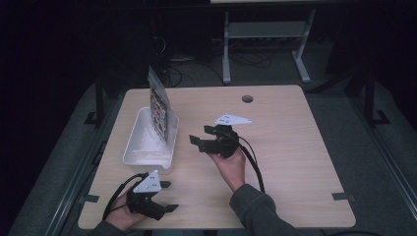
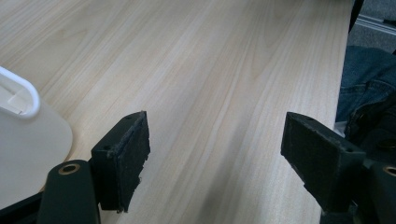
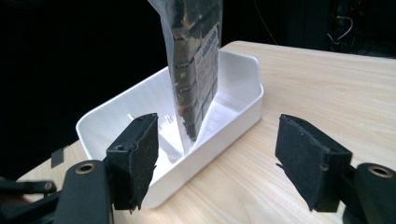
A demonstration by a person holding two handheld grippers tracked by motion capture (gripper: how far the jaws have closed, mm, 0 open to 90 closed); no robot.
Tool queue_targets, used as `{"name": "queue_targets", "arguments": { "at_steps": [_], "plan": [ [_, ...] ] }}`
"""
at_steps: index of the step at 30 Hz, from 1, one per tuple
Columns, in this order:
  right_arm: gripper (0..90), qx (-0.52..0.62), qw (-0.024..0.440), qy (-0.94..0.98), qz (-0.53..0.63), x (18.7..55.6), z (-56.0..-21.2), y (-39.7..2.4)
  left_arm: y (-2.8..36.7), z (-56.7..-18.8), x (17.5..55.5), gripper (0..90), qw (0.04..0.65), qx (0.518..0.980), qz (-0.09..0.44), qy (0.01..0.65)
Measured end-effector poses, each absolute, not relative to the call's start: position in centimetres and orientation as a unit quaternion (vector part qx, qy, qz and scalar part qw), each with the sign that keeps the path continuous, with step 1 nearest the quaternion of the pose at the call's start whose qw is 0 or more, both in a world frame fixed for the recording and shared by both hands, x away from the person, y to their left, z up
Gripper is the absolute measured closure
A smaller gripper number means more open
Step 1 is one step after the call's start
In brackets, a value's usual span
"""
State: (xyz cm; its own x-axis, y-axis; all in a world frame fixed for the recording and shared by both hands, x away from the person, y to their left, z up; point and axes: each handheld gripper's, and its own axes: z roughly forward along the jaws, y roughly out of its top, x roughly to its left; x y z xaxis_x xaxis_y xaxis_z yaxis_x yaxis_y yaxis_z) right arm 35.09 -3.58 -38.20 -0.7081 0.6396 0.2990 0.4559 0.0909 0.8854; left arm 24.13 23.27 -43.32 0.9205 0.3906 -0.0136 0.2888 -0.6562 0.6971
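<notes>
A: Where is the bag?

B: The bag [image 1: 160, 105] stands on edge in the white tray [image 1: 133, 147], at about ten o'clock on the surface [image 1: 285, 147]. It leans against the tray's right wall, its top well above the rim. In the right gripper view its lower corner rests on the tray floor.

A: And the tongs?

B: Both released, nothing between them. The right tongs [image 1: 202, 136] hover just right of the tray, at about three o'clock from it, jaws pointed at the bag. The left tongs [image 1: 167, 196] sit near the front edge, at about six o'clock from the tray, over bare wood.

A: How will the bag handle?

B: I judge it light and limp: a clear plastic pouch, probably slick, with flat printed contents that stiffen the middle. The free top edge likely buckles if pinched alone. I would close on the side edge facing the right tongs, above the tray rim.
</notes>
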Motion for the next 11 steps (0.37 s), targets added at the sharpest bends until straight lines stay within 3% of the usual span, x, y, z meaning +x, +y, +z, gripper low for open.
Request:
{"name": "queue_targets", "arguments": {
  "at_steps": [11],
  "plan": [
    [26.9,0.376,0.080,0.739,0.554,33.3,-38.8,-6.2,23.3,-43.3,24.1,22.8,0.374,0.906,0.068,0.188]
  ]
}}
